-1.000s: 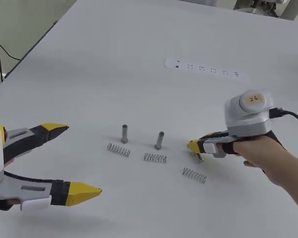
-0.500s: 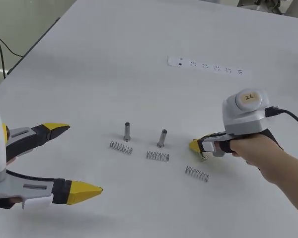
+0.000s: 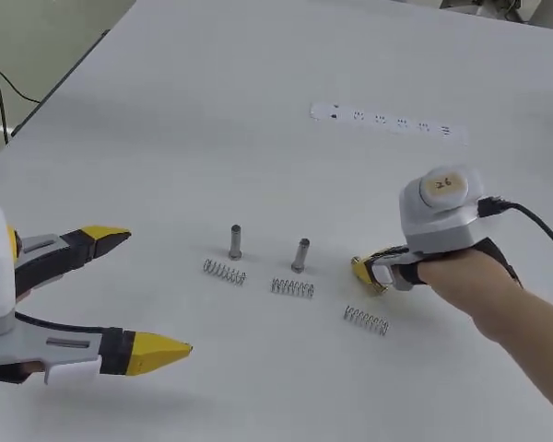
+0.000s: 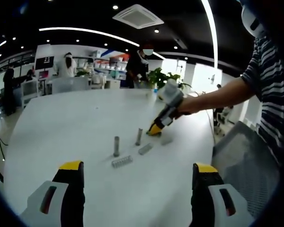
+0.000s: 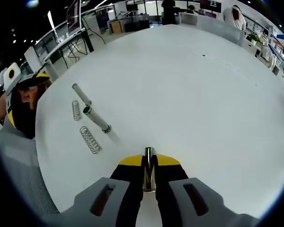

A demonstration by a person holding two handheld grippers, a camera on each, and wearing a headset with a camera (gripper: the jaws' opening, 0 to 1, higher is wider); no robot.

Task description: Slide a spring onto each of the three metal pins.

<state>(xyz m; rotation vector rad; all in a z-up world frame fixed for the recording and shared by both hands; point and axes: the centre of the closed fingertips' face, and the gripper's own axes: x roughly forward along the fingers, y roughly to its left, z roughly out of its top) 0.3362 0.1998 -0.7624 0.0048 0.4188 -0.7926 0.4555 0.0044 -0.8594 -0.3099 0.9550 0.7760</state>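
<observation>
Two metal pins (image 3: 235, 241) (image 3: 300, 254) stand upright on the white table. A spring lies in front of each: the left spring (image 3: 224, 271) and the middle spring (image 3: 292, 288). A third spring (image 3: 365, 320) lies further right. My right gripper (image 3: 362, 271) is low over the table just right of the pins, shut on the third pin (image 5: 149, 172), which shows between its jaws. My left gripper (image 3: 143, 293) hovers at the near left, open and holding nothing. Ahead of its jaws I see the pins (image 4: 116, 145) and the right gripper (image 4: 156, 128).
A white power strip (image 3: 387, 124) lies at the far side of the table (image 3: 212, 110). A black cable runs from the right gripper off to the right. Several people stand in the room beyond the table.
The right hand has tipped slightly left with the pin still held between its jaws. The left gripper has stayed put. The head view has shifted a little.
</observation>
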